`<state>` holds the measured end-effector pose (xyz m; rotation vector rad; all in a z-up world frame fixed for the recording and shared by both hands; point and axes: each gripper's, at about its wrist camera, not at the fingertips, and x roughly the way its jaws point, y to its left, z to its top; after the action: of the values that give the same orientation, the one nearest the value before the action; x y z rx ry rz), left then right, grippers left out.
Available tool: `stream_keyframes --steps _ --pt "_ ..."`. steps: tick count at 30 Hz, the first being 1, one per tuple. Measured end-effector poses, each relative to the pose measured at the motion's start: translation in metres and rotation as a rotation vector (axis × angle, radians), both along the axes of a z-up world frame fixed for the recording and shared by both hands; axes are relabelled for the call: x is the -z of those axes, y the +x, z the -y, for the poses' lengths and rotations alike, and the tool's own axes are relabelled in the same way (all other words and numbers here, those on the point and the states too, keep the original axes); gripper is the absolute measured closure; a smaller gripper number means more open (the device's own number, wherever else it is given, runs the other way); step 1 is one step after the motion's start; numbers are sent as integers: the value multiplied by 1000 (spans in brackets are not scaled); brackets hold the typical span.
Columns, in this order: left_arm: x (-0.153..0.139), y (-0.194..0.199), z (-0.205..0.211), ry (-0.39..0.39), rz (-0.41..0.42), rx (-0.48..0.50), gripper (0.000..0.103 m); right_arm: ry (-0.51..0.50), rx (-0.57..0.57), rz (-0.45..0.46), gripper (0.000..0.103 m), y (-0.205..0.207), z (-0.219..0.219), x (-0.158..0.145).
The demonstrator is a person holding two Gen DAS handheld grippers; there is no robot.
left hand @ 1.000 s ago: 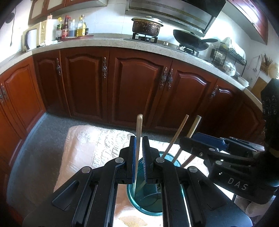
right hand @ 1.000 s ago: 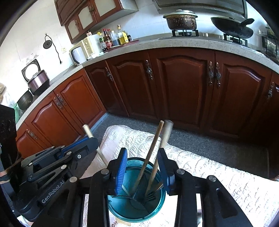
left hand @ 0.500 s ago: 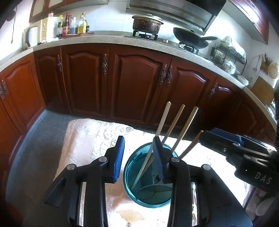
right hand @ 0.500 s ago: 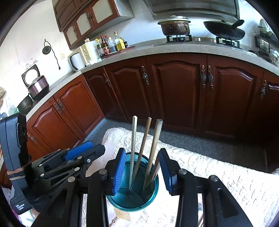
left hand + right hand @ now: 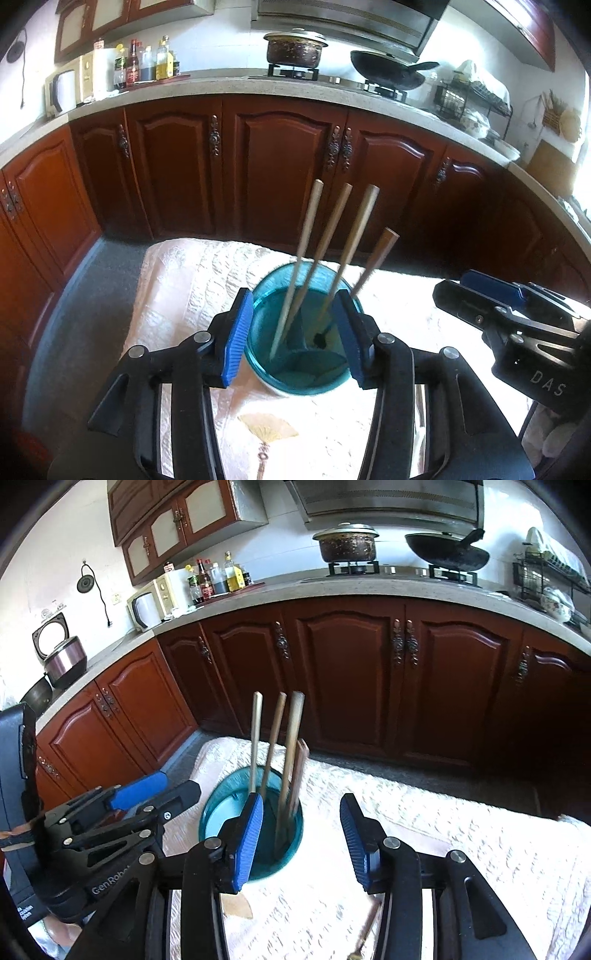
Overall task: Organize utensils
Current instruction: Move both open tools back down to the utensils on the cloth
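A teal utensil holder stands on the quilted cloth and holds several wooden-handled utensils that lean to the right. My left gripper is open and empty, its blue pads on either side of the holder and just above it. My right gripper is open and empty, to the right of the holder. A utensil lies on the cloth under the right gripper, mostly hidden. The right gripper also shows in the left wrist view, and the left gripper in the right wrist view.
The cloth-covered table ends at a far edge near the dark wood cabinets. The counter behind carries a pot, a wok, bottles and a dish rack.
My left gripper has let go of a wooden utensil, which now stands in the holder, and has opened wide. My right gripper has moved to the right, away from the holder.
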<state>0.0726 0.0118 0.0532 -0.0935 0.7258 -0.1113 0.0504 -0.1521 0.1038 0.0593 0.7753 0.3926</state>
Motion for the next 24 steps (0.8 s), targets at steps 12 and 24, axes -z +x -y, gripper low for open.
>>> stream_keyframes --steps 12,24 --pt "8 -40 49 7 -19 100 51 -25 66 -33 58 -51 54 16" --pt "26 -67 90 37 -56 190 50 -28 167 -98 53 -90 115 42"
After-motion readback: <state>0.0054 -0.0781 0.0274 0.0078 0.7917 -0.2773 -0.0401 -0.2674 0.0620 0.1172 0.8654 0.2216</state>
